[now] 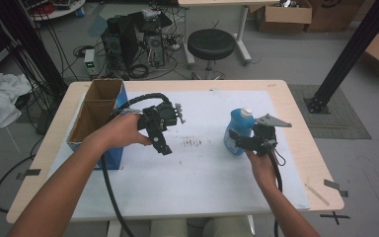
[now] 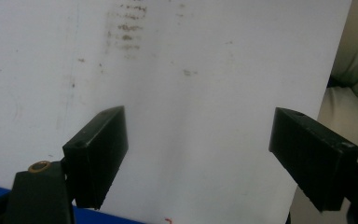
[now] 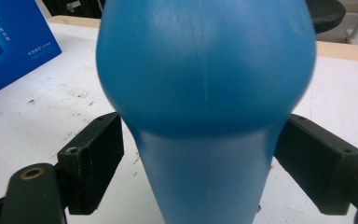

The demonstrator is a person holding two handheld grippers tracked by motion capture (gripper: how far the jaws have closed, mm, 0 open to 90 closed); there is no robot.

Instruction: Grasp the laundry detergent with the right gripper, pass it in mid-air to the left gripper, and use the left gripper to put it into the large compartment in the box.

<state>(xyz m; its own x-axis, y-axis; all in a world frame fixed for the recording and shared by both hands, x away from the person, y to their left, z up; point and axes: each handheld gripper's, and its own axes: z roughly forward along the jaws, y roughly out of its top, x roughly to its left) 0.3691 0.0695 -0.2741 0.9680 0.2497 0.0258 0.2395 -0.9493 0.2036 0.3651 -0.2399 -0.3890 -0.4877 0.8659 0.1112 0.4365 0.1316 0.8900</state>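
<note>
A blue detergent bottle (image 1: 239,129) with a white cap stands upright on the white mat, right of centre. My right gripper (image 1: 243,141) reaches it from the near right, and its jaws sit open on either side of the bottle's narrow lower body (image 3: 205,177); a small gap shows at the left jaw. My left gripper (image 1: 161,134) hovers left of centre, tilted down toward the mat. Its jaws are open with nothing between them (image 2: 198,128), just bare stained mat.
An open-topped blue cardboard box (image 1: 96,114) stands at the table's left edge, close beside my left hand; its side shows as the blue box (image 3: 14,42). The white mat (image 1: 197,173) covers most of the wooden table. A black stool (image 1: 210,43) and computers stand beyond the table.
</note>
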